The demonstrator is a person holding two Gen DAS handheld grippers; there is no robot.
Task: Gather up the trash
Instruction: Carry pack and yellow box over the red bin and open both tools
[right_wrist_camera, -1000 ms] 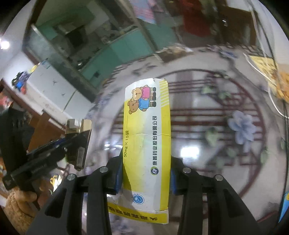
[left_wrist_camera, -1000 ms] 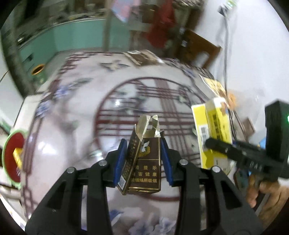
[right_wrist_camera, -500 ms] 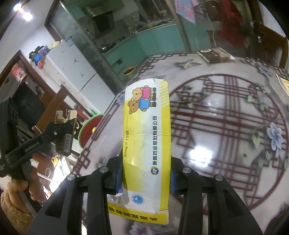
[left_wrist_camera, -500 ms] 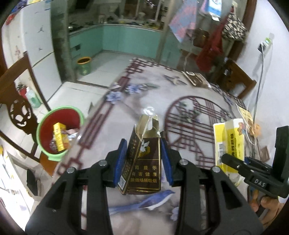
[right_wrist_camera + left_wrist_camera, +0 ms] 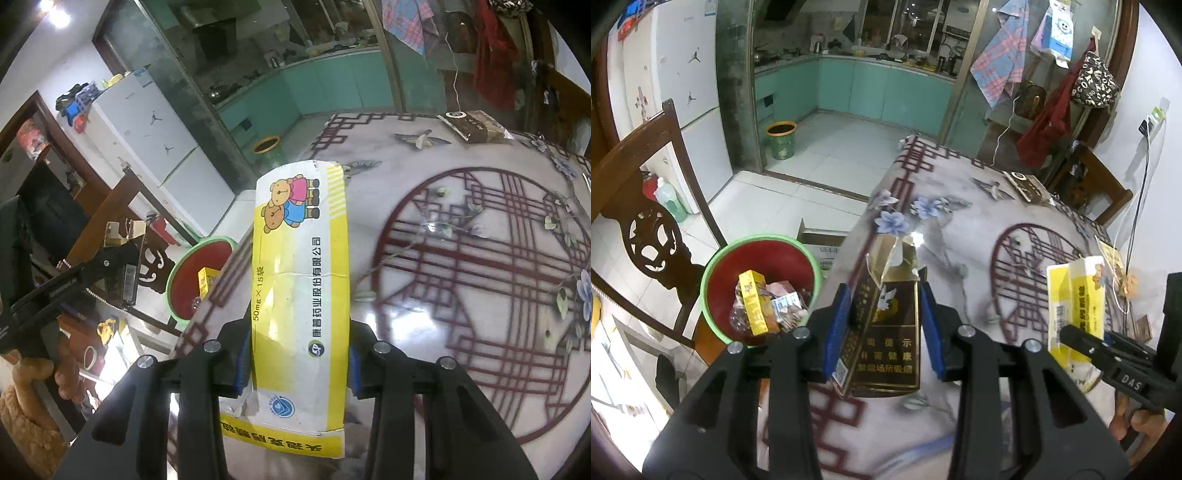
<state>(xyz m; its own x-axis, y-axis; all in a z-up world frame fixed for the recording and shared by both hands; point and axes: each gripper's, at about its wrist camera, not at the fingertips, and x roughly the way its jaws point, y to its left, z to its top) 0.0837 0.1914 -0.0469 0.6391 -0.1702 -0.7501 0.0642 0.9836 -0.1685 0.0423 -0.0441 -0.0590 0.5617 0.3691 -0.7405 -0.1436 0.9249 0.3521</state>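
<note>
Left gripper (image 5: 882, 328): blue pads clamped on both sides of a dark brown cigarette pack (image 5: 886, 332), gold trim, lid flaps torn open and standing up. Pack held upright, above the near edge of the table (image 5: 960, 206).

Right gripper (image 5: 295, 354): pads pressed against a yellow-and-white medicine box (image 5: 299, 288), two cartoon bears printed near its far end. Box lies lengthwise between the fingers, bottom flap sticking out toward the camera. In the left wrist view the same box (image 5: 1075, 306) shows at the right, held above the table by the other tool, with part of a hand (image 5: 1137, 421) below it.

In the right wrist view the left gripper (image 5: 122, 258) appears at the left edge, carrying the brown pack (image 5: 125, 273) out past the table edge, a hand (image 5: 44, 373) and fuzzy cuff beneath.

Table: pale cloth with a dark red lattice circle and blue flowers.

Just beyond the table's left edge, on the floor: a bin (image 5: 713, 266), green rim, red inside. Already holding a yellow box (image 5: 753, 302) and crumpled wrappers. It stands beside a carved dark wooden chair (image 5: 650, 229). Both held items are still clear of the bin, neither over its mouth.

Farther on the table: a dark flat packet (image 5: 1027, 186) near the far corner.

Far: white tiled floor, a second small bin (image 5: 781, 138) by a doorway, teal kitchen cabinets (image 5: 879, 88), a white fridge (image 5: 690, 74), cloths hanging at the right.
</note>
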